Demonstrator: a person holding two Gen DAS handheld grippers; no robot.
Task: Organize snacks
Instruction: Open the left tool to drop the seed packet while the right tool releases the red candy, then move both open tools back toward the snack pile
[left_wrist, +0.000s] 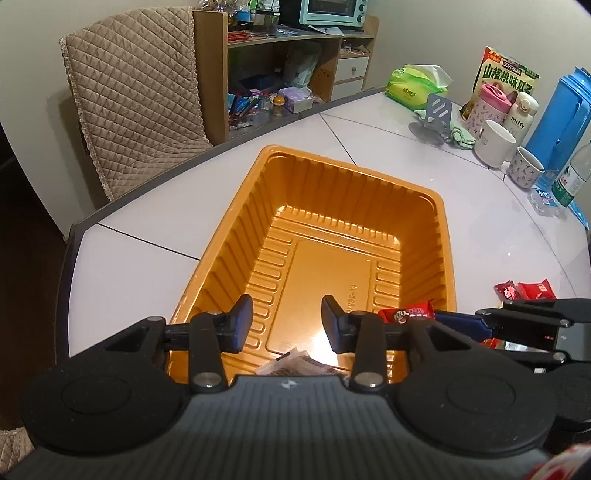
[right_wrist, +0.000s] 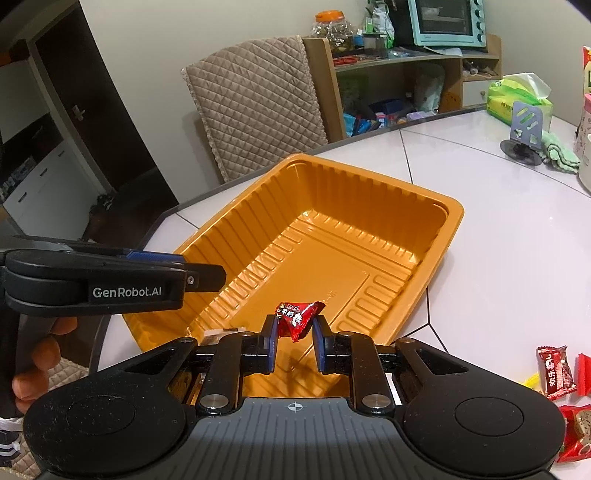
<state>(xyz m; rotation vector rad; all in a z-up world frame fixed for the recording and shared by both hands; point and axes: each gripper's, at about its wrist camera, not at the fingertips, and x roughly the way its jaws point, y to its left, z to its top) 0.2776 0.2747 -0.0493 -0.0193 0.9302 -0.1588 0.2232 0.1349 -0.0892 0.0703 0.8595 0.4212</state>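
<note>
An orange ribbed plastic tray (left_wrist: 354, 168) (right_wrist: 369, 173) lies on the white table. My right gripper (right_wrist: 295, 328) is shut on a red candy packet (right_wrist: 298, 319) and holds it over the tray's near end. In the left wrist view that gripper (left_wrist: 491, 321) comes in from the right with the red packet (left_wrist: 406, 313) at its tip. My left gripper (left_wrist: 288, 323) is open above the tray with nothing between its fingers. A brown snack packet (left_wrist: 295, 363) lies on the tray floor just below it. From the right wrist view the left gripper (right_wrist: 207, 275) shows side-on.
Loose red snack packets (right_wrist: 556, 371) (left_wrist: 524, 291) lie on the table right of the tray. Mugs (left_wrist: 495, 142), a blue jug (left_wrist: 557, 122), a water bottle (left_wrist: 572, 173), a phone stand (left_wrist: 437, 110) and a tissue pack (left_wrist: 413, 86) crowd the far right. A quilted chair (left_wrist: 136, 85) stands behind.
</note>
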